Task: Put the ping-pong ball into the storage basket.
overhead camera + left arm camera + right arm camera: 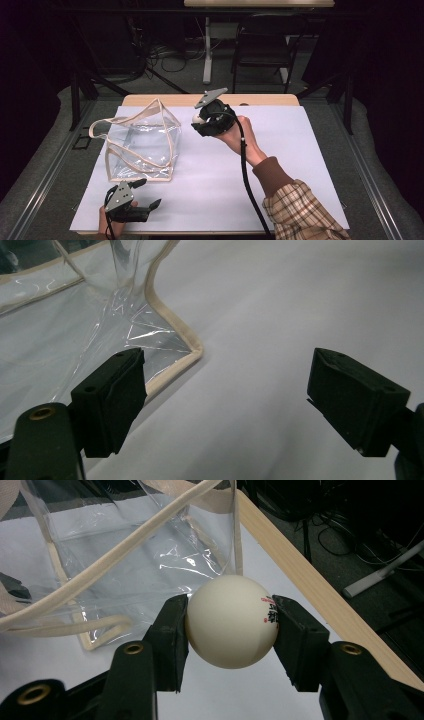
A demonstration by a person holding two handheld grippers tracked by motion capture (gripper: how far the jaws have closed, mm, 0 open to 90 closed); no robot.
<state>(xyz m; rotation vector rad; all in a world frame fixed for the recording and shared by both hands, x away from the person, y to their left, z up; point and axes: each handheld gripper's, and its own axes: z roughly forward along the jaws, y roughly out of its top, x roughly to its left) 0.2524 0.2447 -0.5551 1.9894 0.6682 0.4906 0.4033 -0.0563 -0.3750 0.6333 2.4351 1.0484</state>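
Note:
A clear plastic bag [142,145] with beige trim and straps lies on the left half of the white sheet [280,165]. My right gripper [198,120] hovers just right of the bag's upper corner, shut on a white ball [231,621] with small red and black print; the bag [125,565] fills the space behind it. My left gripper [147,193] rests near the front edge, just below the bag's lower right corner [192,347], jaws wide apart with nothing between them.
The wooden table edge [305,580] runs along the far side of the sheet. Beyond it stand a chair [262,47] and a table leg [207,50] among floor cables. Grey padding borders the table on both sides.

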